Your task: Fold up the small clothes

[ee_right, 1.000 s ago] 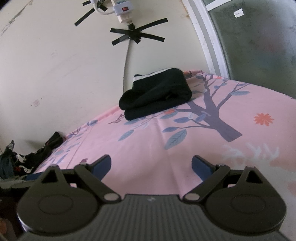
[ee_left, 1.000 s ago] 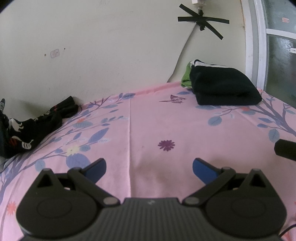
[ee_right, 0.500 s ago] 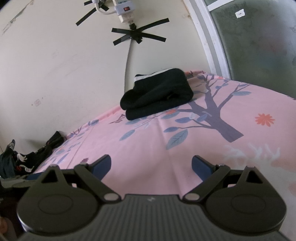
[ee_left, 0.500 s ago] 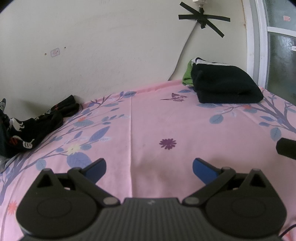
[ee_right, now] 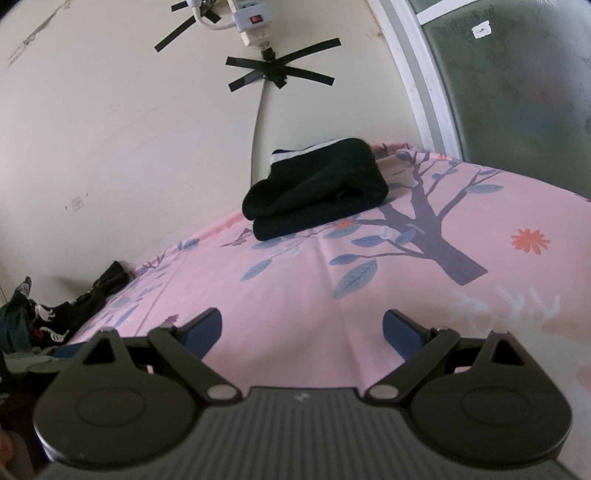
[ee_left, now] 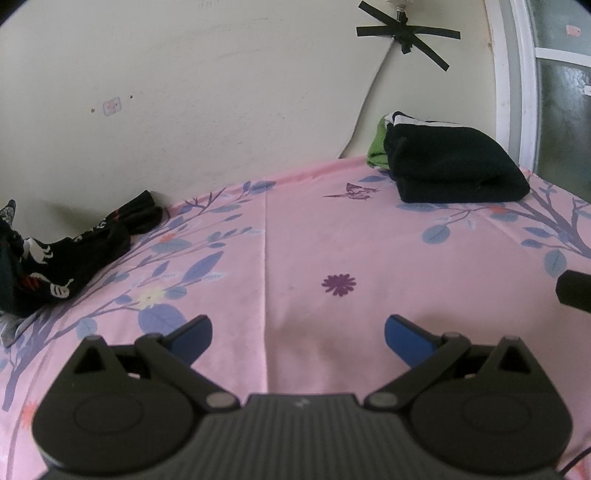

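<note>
A folded black garment with a white stripe (ee_left: 454,170) lies at the back right of the pink floral sheet (ee_left: 314,240), on top of a green piece (ee_left: 376,147); it also shows in the right wrist view (ee_right: 317,188). A heap of unfolded black patterned clothes (ee_left: 55,258) lies at the far left by the wall, also in the right wrist view (ee_right: 55,317). My left gripper (ee_left: 297,332) is open and empty, low over the sheet. My right gripper (ee_right: 303,328) is open and empty, also low over the sheet; part of it shows at the left view's right edge (ee_left: 576,291).
A cream wall (ee_left: 221,92) backs the bed, with a cable taped by black crosses (ee_right: 277,72) and a power strip (ee_right: 251,18). A white-framed window (ee_right: 498,92) stands at the right.
Both views have shifted slightly; the folded black garment sits a little higher and further right in each frame. Both grippers stay open and empty.
</note>
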`<state>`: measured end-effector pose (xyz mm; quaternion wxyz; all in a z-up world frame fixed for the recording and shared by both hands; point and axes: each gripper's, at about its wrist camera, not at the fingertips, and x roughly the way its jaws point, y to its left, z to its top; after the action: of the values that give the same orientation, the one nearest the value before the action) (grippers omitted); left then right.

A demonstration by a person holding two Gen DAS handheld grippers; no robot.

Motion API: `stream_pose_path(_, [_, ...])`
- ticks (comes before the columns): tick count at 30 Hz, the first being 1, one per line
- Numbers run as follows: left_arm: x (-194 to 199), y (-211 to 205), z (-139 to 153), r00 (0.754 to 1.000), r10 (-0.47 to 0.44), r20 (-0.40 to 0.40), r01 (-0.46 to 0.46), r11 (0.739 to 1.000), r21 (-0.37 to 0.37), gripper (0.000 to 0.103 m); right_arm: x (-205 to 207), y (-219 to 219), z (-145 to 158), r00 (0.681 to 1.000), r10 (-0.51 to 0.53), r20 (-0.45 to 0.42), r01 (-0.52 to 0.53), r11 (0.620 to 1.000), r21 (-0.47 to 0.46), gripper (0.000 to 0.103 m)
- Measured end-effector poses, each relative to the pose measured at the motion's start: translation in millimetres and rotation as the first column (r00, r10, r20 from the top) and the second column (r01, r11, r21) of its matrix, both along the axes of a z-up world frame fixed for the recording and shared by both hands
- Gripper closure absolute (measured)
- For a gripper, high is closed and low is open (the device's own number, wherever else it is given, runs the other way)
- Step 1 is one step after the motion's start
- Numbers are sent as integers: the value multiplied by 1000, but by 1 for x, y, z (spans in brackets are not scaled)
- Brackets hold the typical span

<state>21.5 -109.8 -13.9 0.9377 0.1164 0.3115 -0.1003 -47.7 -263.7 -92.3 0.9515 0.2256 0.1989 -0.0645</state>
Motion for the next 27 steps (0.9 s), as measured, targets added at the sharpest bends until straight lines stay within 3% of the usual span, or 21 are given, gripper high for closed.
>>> stream_pose_path(27, [2, 3, 0, 1000, -8, -10, 8, 1000, -14, 0, 1, 0, 0, 1000, 2, -1, -2, 1000, 2, 13])
